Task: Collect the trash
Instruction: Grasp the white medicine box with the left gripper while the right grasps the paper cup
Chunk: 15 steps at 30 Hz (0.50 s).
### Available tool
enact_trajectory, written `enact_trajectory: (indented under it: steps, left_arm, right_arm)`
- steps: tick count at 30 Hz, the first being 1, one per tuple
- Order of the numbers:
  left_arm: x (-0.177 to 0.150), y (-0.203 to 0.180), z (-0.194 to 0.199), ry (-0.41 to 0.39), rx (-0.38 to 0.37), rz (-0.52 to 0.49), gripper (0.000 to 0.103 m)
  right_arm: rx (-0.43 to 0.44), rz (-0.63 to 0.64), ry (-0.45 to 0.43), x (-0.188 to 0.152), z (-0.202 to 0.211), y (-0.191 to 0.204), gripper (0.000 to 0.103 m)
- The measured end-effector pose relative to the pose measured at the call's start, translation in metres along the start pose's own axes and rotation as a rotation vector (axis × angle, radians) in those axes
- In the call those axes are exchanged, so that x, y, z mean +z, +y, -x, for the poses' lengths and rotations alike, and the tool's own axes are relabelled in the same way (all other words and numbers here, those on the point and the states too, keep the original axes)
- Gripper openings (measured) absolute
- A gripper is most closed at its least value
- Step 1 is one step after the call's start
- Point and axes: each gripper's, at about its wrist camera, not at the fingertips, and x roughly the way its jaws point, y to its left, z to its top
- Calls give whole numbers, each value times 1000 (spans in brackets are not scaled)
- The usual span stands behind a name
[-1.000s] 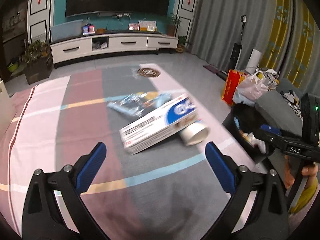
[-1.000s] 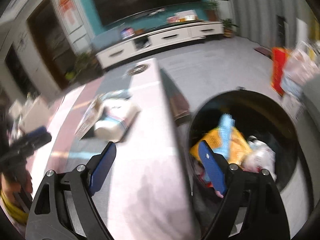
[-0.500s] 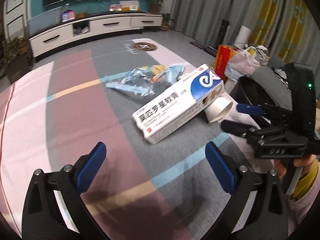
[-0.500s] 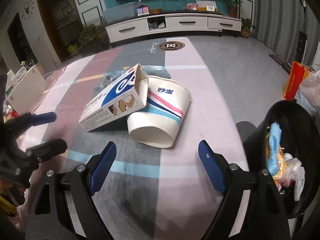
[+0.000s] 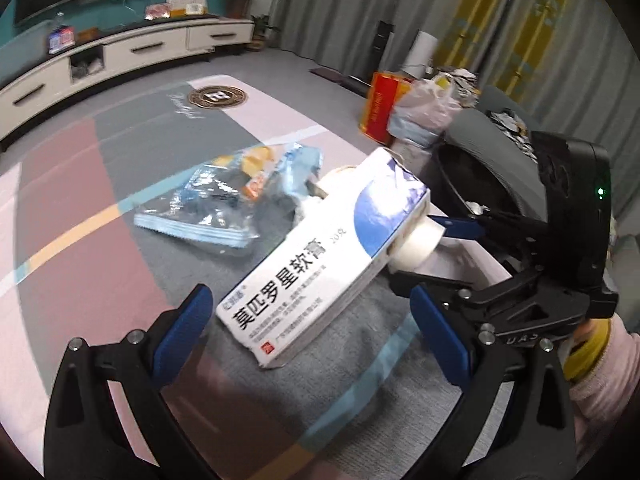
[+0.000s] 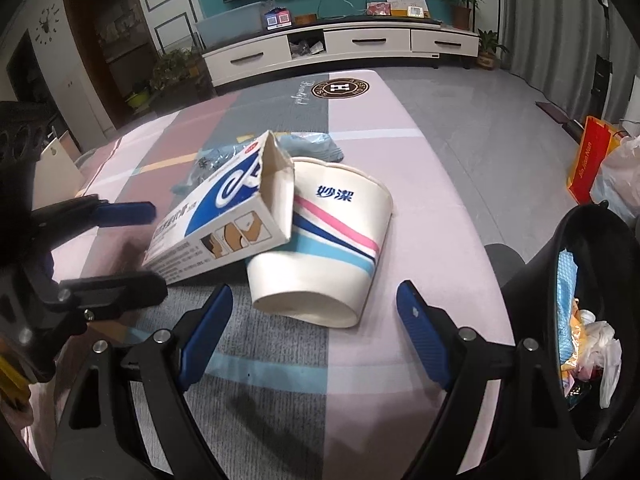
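Observation:
A white and blue ointment box (image 5: 328, 264) lies on the striped mat, its near end between my open left gripper (image 5: 312, 344). It leans on a white paper cup (image 6: 324, 248) lying on its side, also in the left wrist view (image 5: 416, 246). My right gripper (image 6: 314, 336) is open, its fingers just short of the cup's base. A crinkled blue snack wrapper (image 5: 236, 204) lies behind the box. The right gripper's fingers (image 5: 460, 228) show beside the cup in the left wrist view.
A black trash bin (image 6: 576, 320) with wrappers and tissue stands at the mat's right edge. A red bag (image 6: 588, 164) and plastic bags sit on the floor beyond. A white TV cabinet (image 6: 340, 48) lines the far wall.
Both grippers have moved closer to the box and cup. The right gripper swung from above the bin to face the cup. Both stay open.

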Motion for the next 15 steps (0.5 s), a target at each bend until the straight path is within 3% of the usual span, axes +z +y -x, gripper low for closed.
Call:
enact_trajectory:
  steps: [9, 12, 15]
  left_arm:
    - [-14, -6, 8, 24, -84, -13, 95]
    - [-17, -17, 8, 60, -76, -63, 95]
    - [-12, -24, 8, 71, -18, -104, 94]
  right_arm:
    - [-5, 22, 7, 3, -2, 0, 83]
    - [-3, 19, 5, 2, -2, 0, 83]
    - [-1, 4, 6, 3, -4, -2, 82]
